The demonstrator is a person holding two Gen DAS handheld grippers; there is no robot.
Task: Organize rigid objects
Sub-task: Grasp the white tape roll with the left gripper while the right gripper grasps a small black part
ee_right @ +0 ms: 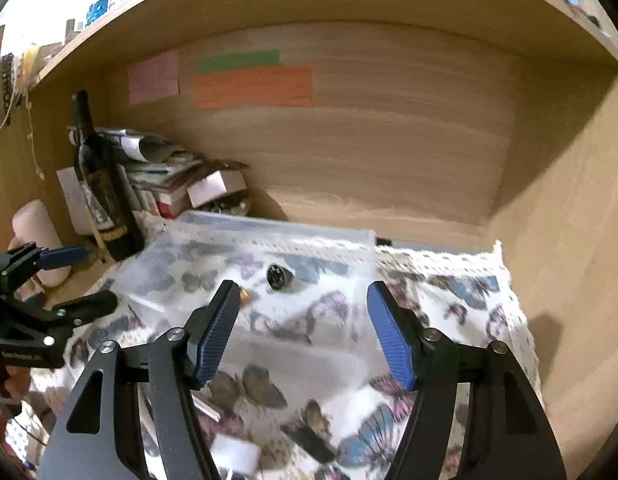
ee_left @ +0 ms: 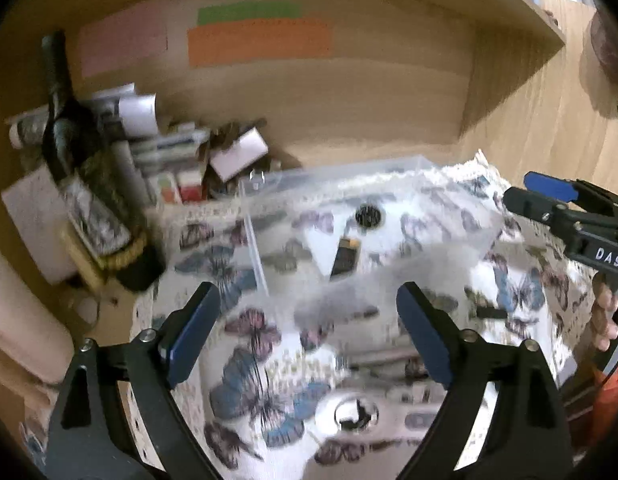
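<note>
A clear plastic box (ee_left: 389,184) (ee_right: 245,236) sits on a butterfly-print cloth (ee_left: 253,344) (ee_right: 449,300). Inside it lie a small round black part (ee_left: 367,216) (ee_right: 276,276) and a black and gold rectangular piece (ee_left: 345,258). My left gripper (ee_left: 309,320) is open and empty, just in front of the box. My right gripper (ee_right: 303,320) is open and empty, over the box's near side. Each gripper also shows in the other's view: the right one at the right edge (ee_left: 557,200), the left one at the left edge (ee_right: 65,280). Small loose objects (ee_left: 355,414) lie on the cloth near me.
A dark wine bottle (ee_left: 89,200) (ee_right: 101,188) stands at the left, beside stacked boxes and papers (ee_left: 177,160) (ee_right: 177,184). Wooden shelf walls (ee_right: 389,152) close in the back and right. Coloured paper notes (ee_right: 253,84) are stuck on the back wall.
</note>
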